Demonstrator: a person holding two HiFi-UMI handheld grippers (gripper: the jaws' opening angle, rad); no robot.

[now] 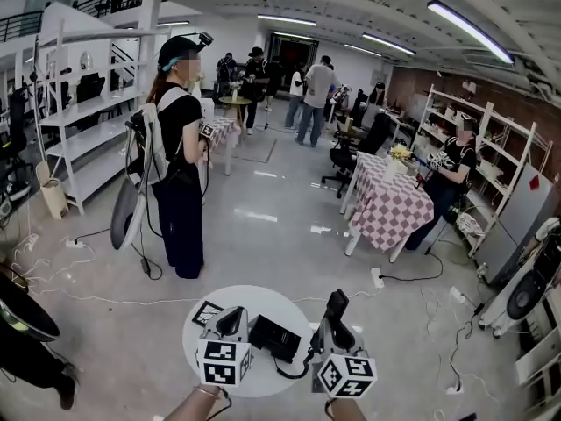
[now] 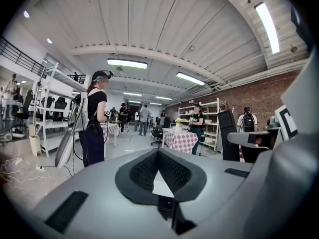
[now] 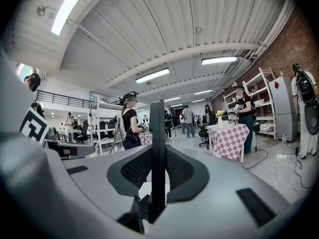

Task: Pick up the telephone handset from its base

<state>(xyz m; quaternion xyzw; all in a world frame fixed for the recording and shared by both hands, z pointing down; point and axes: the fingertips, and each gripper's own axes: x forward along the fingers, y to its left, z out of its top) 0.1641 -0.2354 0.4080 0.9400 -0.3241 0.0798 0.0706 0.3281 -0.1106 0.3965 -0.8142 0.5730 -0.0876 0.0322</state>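
Note:
A black telephone base (image 1: pixel 274 337) sits on a small round white table (image 1: pixel 263 301) at the bottom of the head view. My right gripper (image 1: pixel 336 320) is shut on the black handset (image 1: pixel 337 303) and holds it upright above the table, to the right of the base. A coiled cord (image 1: pixel 294 373) hangs from the handset to the base. In the right gripper view the handset (image 3: pixel 157 133) shows edge-on as a dark bar between the pads. My left gripper (image 1: pixel 230 321) hovers left of the base with its jaws together and nothing in them, its pads (image 2: pixel 172 171) meeting at the tip.
A person in black with gear on the back (image 1: pixel 180 147) stands on the floor beyond the table. A checked-cloth table (image 1: pixel 390 210) with a seated person is at the right, white shelving (image 1: pixel 88 117) at the left. Cables (image 1: pixel 412 279) trail over the floor.

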